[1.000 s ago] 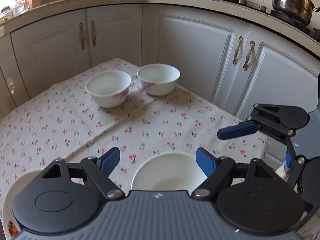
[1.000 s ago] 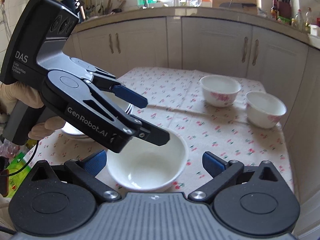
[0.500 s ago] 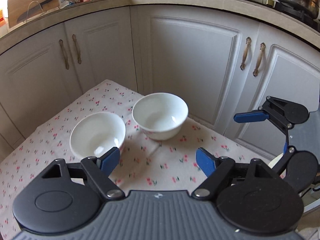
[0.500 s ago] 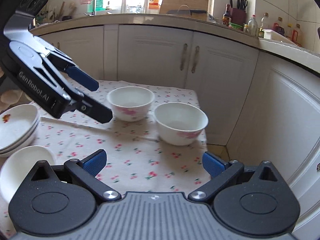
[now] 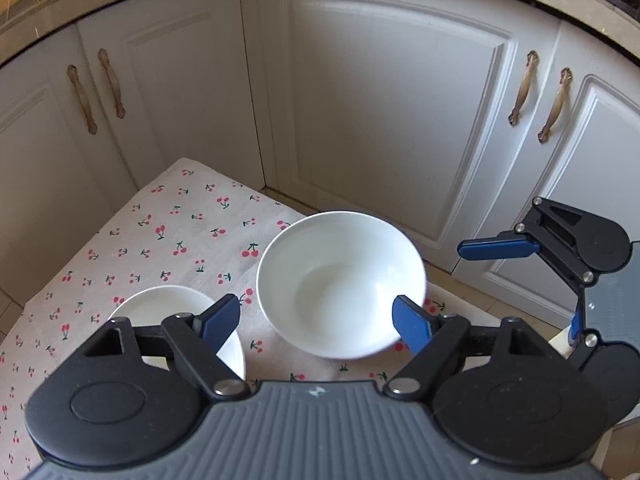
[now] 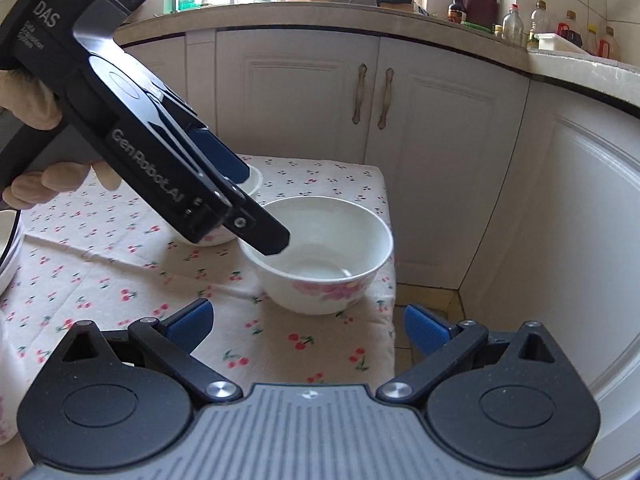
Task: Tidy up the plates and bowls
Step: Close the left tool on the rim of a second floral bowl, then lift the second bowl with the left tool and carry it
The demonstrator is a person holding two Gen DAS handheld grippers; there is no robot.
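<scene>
A white bowl with pink flowers (image 5: 340, 284) (image 6: 320, 256) stands near the corner of the cherry-print tablecloth (image 5: 180, 232). My left gripper (image 5: 316, 322) is open just above and in front of it; in the right wrist view one of its fingers (image 6: 264, 236) reaches over the bowl's near rim. A second white bowl (image 5: 168, 304) (image 6: 252, 180) stands to its left, partly hidden by the left gripper. My right gripper (image 6: 308, 328) is open and empty, short of the flowered bowl.
Stacked plates (image 6: 8, 248) show at the left edge of the right wrist view. White cabinet doors (image 5: 380, 120) stand close behind the table. The table edge (image 6: 390, 280) drops to the floor right of the bowl.
Both grippers have moved forward toward the two far bowls, which now fill the views. The near bowl and plates have dropped out of the left wrist view.
</scene>
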